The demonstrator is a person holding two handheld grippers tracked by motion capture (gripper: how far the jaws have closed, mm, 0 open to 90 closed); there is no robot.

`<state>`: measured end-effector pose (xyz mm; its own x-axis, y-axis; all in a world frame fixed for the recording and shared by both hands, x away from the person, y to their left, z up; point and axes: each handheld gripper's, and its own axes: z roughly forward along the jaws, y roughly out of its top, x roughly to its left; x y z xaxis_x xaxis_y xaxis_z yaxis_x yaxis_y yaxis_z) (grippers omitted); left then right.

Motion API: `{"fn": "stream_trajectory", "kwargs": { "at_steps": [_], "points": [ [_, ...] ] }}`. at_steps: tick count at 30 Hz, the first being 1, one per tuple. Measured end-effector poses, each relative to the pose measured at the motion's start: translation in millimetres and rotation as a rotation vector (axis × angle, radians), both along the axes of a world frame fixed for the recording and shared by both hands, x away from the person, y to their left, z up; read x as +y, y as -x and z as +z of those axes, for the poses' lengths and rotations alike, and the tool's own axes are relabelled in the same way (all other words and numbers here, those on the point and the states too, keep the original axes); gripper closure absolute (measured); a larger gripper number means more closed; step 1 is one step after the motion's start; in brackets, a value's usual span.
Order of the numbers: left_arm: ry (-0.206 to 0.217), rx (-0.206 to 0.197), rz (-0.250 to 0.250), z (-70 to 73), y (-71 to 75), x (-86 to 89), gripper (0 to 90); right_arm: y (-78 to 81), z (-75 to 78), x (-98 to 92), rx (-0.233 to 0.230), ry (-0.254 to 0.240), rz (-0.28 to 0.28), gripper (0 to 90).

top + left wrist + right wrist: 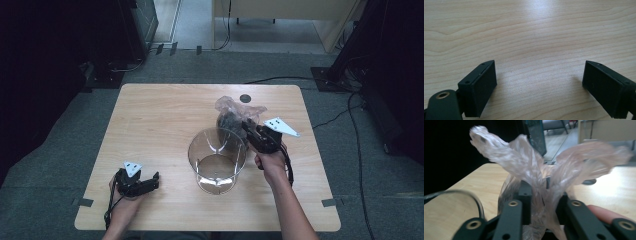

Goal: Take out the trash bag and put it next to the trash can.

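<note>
My right claw (248,129) is clamped on the gathered neck of the thin, crinkled clear plastic bag with a dark lump inside (231,117), which sits at one o'clock from the tall clear glass cylinder (217,159) at the middle of the pale wooden surface (150,125), touching its rim. The film is slick and bunched, so I judge it could slide out or tear under the load, or swing and knock the cylinder. My left claw (539,85) hovers wide open and empty at seven o'clock.

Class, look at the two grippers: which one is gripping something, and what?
The right gripper: its jaws are shut on the plastic bag behind the clear container. The left gripper rests open over bare table.
</note>
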<state>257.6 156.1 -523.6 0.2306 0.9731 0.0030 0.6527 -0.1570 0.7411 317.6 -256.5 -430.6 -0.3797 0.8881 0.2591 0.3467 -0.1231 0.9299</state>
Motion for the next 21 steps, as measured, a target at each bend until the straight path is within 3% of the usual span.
{"fn": "stream_trajectory", "kwargs": {
  "at_steps": [4, 5, 7, 15, 17, 20, 21],
  "points": [
    [0.000, 0.000, 0.000, 0.0, 0.0, 0.0, 11.4, 7.3, -10.0, -12.8, 0.015, -0.002, 0.025, 58.6],
    [0.000, 0.000, 0.000, 0.0, 0.0, 0.0, 11.4, 7.3, -10.0, -12.8, 0.015, -0.002, 0.025, 58.6],
    [-0.001, 0.000, -0.001, 0.0, 0.0, -0.1, 11.4, 14.5, -15.4, -21.1, 0.019, 0.029, 0.031, 47.5],
    [-0.002, 0.001, -0.001, 0.1, 0.0, 0.0, 11.4, 29.1, -23.8, -36.5, 0.031, 0.066, 0.031, 29.3],
    [-0.002, 0.001, -0.001, 0.1, 0.0, 0.0, 11.4, 36.1, -26.1, -36.8, 0.029, 0.093, 0.046, 15.5],
    [-0.003, 0.001, -0.001, 0.1, 0.0, 0.0, 11.4, 41.7, -26.7, -35.2, 0.010, 0.122, 0.043, 9.8],
    [-0.003, 0.001, -0.001, 0.1, 0.1, 0.0, 11.4, 47.0, -27.5, -33.1, -0.004, 0.154, 0.052, 3.7]
  ]
}}
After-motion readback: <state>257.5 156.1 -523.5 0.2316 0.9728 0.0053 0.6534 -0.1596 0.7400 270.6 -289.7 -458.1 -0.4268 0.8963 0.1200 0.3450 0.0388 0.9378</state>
